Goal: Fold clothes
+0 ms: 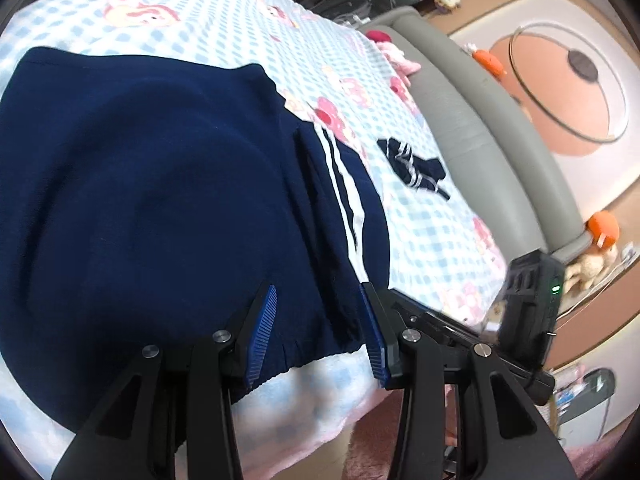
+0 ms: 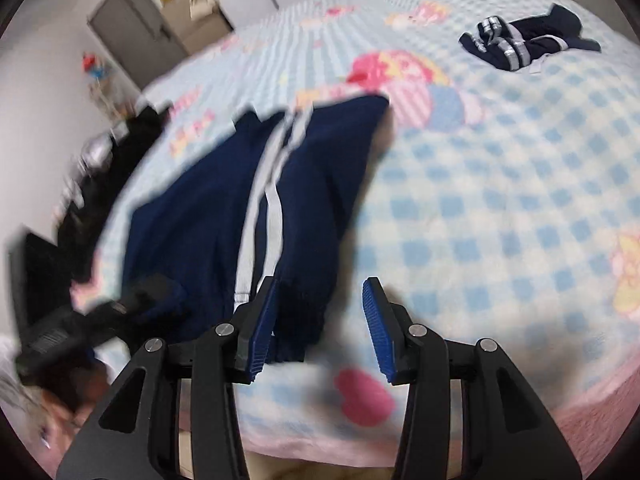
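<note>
A navy garment with two white side stripes (image 1: 160, 200) lies spread on the blue-checked cartoon blanket (image 1: 200, 12). My left gripper (image 1: 320, 300) hovers over its elastic hem near the bed's edge, jaws apart, with cloth below the gap but no pad pressing on it. In the right wrist view the same garment (image 2: 224, 208) is blurred. My right gripper (image 2: 320, 292) stands open over its near corner, which lies by the left finger (image 2: 264, 320). A small crumpled navy piece with pale stripes (image 2: 528, 40) rests further back on the blanket (image 2: 500, 200).
A grey padded bed frame (image 1: 480, 120) borders the blanket, with orange soft toys (image 1: 604, 228) along it. The right gripper's black body with a green light (image 1: 532, 308) sits close beside my left fingers. A grey door (image 2: 132, 28) is in the far wall.
</note>
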A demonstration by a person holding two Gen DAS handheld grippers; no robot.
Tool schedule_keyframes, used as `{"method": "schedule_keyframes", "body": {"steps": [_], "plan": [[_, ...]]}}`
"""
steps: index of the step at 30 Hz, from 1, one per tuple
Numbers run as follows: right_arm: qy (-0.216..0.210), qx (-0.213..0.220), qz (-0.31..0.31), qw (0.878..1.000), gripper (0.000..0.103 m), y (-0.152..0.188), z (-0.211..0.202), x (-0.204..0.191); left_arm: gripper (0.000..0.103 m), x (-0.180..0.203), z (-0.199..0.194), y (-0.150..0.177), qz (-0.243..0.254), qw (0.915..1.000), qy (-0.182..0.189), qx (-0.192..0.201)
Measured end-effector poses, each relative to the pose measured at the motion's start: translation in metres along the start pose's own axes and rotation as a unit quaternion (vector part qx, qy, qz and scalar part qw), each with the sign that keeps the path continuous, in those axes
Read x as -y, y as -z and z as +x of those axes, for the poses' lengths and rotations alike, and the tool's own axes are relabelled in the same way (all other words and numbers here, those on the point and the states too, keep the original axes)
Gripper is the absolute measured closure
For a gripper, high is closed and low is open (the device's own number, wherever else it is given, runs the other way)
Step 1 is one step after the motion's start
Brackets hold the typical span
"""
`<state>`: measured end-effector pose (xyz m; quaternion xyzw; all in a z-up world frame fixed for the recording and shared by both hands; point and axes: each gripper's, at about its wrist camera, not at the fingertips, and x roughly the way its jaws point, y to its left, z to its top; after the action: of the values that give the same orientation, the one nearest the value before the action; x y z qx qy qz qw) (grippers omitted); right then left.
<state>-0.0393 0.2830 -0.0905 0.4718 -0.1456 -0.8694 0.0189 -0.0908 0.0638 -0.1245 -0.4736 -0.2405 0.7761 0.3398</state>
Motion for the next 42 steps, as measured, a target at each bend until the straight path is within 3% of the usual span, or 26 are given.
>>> {"method": "schedule_keyframes", "body": {"steps": [8, 14, 16, 18, 20, 22, 29, 34, 39, 42], "plan": [[-0.022, 0.029, -0.006, 0.999, 0.059, -0.006, -0.017, -0.006, 0.060, 0.008, 0.011, 0.004, 0.021, 0.9991, -0.032, -0.019], [-0.002, 0.026, -0.022, 0.999, 0.058, -0.002, -0.016, -0.008, 0.058, 0.027, 0.025, -0.007, 0.009, 0.9989, 0.013, -0.044], [0.003, 0.022, -0.021, 1.000, 0.057, 0.000, -0.015, -0.003, 0.060, 0.034, 0.037, -0.008, 0.018, 0.9979, 0.007, -0.062], [0.002, 0.022, -0.016, 1.000, 0.055, 0.002, -0.017, 0.002, 0.074, 0.044, 0.047, -0.007, 0.040, 0.9965, -0.011, -0.072], [0.004, 0.018, -0.021, 1.000, 0.054, 0.003, -0.019, 0.002, 0.078, 0.050, 0.050, -0.006, 0.054, 0.9954, -0.026, -0.074], [0.007, 0.015, -0.027, 0.999, 0.054, 0.004, -0.021, 0.002, 0.084, 0.052, 0.044, -0.009, 0.052, 0.9962, -0.033, -0.062], [-0.066, -0.010, -0.071, 0.995, 0.050, 0.010, -0.023, -0.017, 0.088, 0.055, -0.017, -0.023, 0.070, 0.9958, -0.058, 0.004], [-0.055, -0.015, -0.101, 0.993, 0.050, 0.014, -0.011, -0.044, 0.088, 0.055, -0.054, -0.027, 0.086, 0.9914, -0.088, 0.044], [-0.111, -0.004, -0.149, 0.983, 0.046, 0.013, -0.011, -0.078, 0.088, 0.034, -0.065, -0.028, 0.049, 0.9942, -0.079, 0.055], [-0.097, -0.018, -0.178, 0.979, 0.045, 0.014, 0.004, -0.094, 0.088, 0.023, -0.076, -0.031, 0.028, 0.9952, -0.064, 0.069]]}}
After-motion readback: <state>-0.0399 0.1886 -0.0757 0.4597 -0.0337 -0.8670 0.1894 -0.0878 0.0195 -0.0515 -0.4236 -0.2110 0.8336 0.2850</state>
